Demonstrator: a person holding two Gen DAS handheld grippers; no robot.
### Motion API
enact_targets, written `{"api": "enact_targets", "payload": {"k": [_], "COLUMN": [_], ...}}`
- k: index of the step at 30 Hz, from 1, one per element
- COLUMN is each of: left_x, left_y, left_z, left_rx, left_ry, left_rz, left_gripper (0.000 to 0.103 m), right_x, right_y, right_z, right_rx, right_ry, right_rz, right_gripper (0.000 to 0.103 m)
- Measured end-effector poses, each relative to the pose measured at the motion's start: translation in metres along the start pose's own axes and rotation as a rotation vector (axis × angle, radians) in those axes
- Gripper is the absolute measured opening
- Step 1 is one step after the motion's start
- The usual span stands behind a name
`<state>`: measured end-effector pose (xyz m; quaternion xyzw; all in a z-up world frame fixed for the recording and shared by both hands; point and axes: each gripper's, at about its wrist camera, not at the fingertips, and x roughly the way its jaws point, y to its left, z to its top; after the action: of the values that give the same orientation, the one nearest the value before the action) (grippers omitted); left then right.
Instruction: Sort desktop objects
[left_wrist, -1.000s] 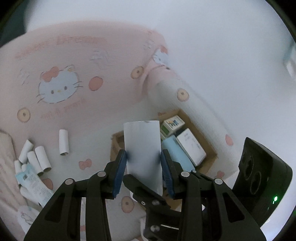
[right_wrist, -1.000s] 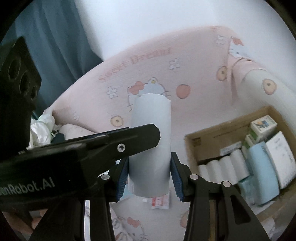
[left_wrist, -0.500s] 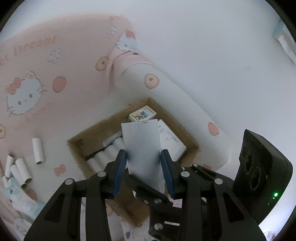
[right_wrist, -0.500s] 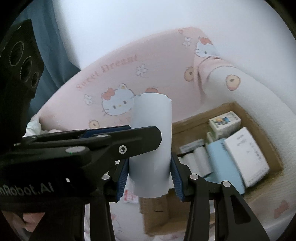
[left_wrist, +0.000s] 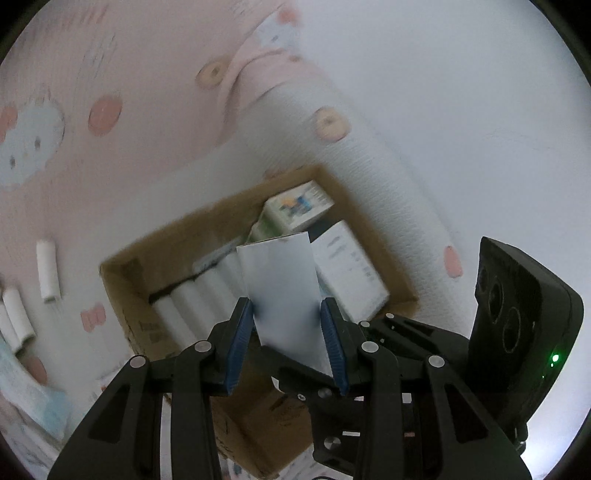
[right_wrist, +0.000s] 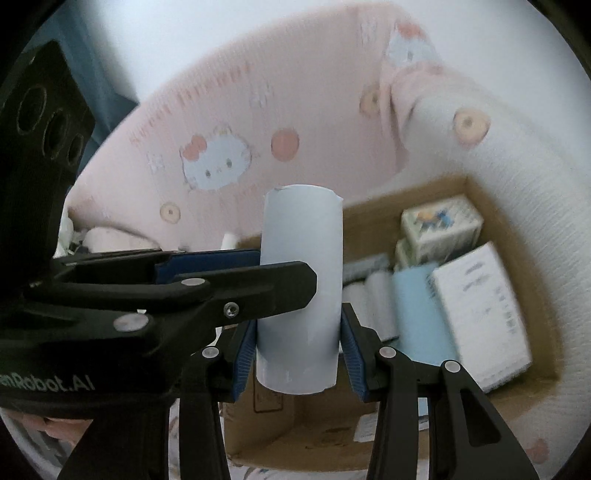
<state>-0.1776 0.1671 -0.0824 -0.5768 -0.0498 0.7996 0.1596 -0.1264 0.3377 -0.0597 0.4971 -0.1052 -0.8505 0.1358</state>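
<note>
My left gripper (left_wrist: 286, 332) is shut on a white paper roll (left_wrist: 282, 291) and holds it above an open cardboard box (left_wrist: 136, 295). My right gripper (right_wrist: 297, 354) is shut on another white paper roll (right_wrist: 301, 280), upright, just left of the same box (right_wrist: 517, 229). The box holds a row of white rolls (right_wrist: 373, 295), a light blue pack (right_wrist: 417, 314), a white box (right_wrist: 480, 306) and a small printed carton (right_wrist: 439, 221). The left gripper's black fingers (right_wrist: 236, 284) cross in front of the right-hand roll.
The box sits on a pink and white Hello Kitty cloth (left_wrist: 110, 110) with a raised padded rim (right_wrist: 498, 140). Loose white rolls (left_wrist: 48, 273) lie on the cloth left of the box. A light blue packet (left_wrist: 22, 384) lies at the lower left.
Both grippers have moved to the right with their rolls, over and closer to the cardboard box. The box now fills more of both views.
</note>
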Motion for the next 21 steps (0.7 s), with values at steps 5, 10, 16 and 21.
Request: {"api": "enact_targets", "payload": {"k": [5,10,16,21], "left_x": [0.033,0.058,0.065,0.039], "left_y": [0.021,0.021,0.046,0.062], "left_z": [0.007,0.015,0.016,0.015], "left_rx": [-0.052,-0.016,-0.063,-0.070], "left_ry": [0.103,0.155,0.177,0.113], "left_rz": [0.003,0.056,0.088,0.109], "left_gripper": [0.041,0.039,0.039,0.039], "right_x": [0.047,0.083,0.113,0.124], "right_y": [-0.018,-0.038,-0.059,-0.066], "right_z": [-0.001,0.002,0.004,0.003], "right_rx": [0.050,0.138,0.240,0.311], "right_ry": [0.134,0.213,0.301,0.323], "right_rz": [0.018,0.068,0.083,0.086], "right_gripper": [0.040,0.040,0.040,0.040]}}
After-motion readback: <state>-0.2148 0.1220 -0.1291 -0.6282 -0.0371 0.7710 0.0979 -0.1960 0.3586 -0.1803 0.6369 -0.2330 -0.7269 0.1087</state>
